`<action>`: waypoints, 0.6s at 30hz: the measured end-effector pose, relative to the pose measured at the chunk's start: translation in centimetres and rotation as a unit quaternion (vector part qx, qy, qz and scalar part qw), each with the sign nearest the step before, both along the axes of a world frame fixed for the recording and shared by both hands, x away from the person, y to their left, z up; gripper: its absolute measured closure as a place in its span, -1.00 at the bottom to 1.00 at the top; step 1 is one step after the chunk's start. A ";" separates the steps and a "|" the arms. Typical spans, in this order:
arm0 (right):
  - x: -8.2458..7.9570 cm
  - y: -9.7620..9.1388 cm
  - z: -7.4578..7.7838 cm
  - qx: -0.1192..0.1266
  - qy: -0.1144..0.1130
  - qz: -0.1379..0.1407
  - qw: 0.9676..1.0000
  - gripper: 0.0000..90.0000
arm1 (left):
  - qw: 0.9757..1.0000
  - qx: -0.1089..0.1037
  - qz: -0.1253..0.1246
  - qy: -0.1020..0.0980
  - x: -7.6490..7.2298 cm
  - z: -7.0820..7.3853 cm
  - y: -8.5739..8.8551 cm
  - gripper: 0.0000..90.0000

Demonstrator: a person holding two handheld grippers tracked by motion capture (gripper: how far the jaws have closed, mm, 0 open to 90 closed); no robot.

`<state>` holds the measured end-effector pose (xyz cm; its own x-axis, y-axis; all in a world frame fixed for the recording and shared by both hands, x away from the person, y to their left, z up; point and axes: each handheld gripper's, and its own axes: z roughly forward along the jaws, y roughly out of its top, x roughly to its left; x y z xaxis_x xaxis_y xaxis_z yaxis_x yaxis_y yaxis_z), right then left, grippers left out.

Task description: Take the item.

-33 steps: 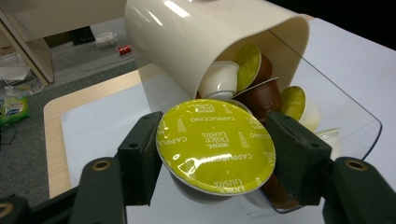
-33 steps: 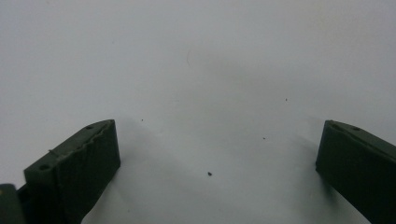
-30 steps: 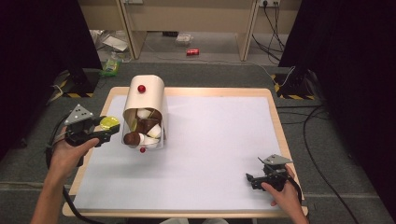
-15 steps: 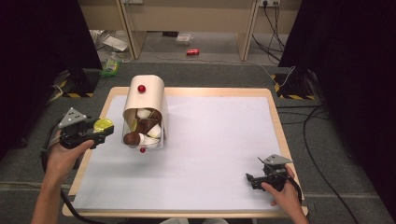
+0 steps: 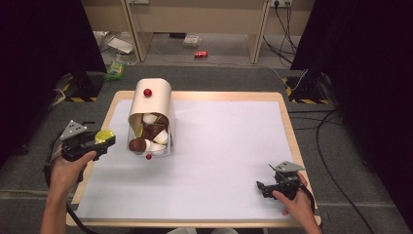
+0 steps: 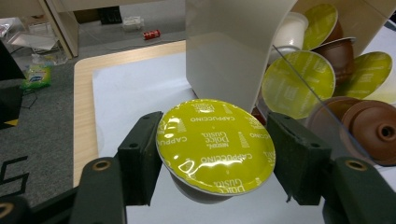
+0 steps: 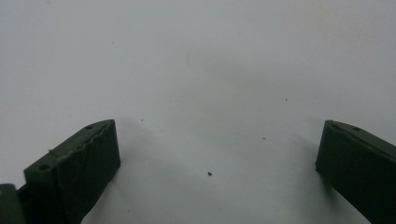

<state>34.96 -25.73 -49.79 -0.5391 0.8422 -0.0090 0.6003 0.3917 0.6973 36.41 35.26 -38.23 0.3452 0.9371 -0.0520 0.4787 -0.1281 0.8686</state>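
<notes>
At the left edge of the high view, the left gripper point(image 5: 108, 142) is clamped on a lime-lidded coffee capsule point(image 6: 215, 145), which sits between both pads, lid up, just left of the beige capsule dispenser point(image 5: 151, 105) standing in the upper left of the white table mat point(image 5: 229, 146). At the lower right, the right gripper point(image 5: 260, 187) rests on the mat, its jaws wide apart with nothing between them.

Capsule point(image 6: 215, 144): lime-green foil lid, white lettering. Dispenser point(image 5: 152, 105): cream shell, red knob; brown, white and green capsules inside. Desk point(image 5: 229, 161): white mat, pale wood rim.
</notes>
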 end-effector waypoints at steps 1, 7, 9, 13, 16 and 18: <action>0.0 0.0 0.0 0.000 0.000 0.000 1.000 -1.00 | 1.000 -0.003 0.001 0.000 0.0 -0.1 0.1 -0.15; 0.0 0.0 0.0 0.000 0.000 0.000 1.000 -1.00 | 1.000 -0.008 0.009 0.002 -0.2 -0.7 0.5 -0.15; 0.0 0.0 0.0 0.000 0.000 0.000 1.000 -1.00 | 1.000 -0.008 0.011 0.002 -0.2 -0.8 0.5 -0.15; 0.0 0.0 0.0 0.000 0.000 0.000 1.000 -1.00 | 1.000 -0.012 0.013 0.004 -0.3 -1.5 0.3 -0.15; 0.0 0.0 0.0 0.000 0.000 0.000 1.000 -1.00 | 1.000 -0.012 0.010 0.012 -0.3 -2.2 0.1 -0.15; 0.0 0.0 0.0 0.001 0.000 0.000 1.000 -1.00 | 1.000 -0.009 0.013 0.014 -0.2 -2.3 0.2 -0.15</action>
<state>34.95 -25.73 -49.79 -0.5387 0.8424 -0.0080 0.6006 0.3907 0.6976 36.19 35.44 -40.55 0.3191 0.9445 -0.0786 0.5052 -0.0993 0.8572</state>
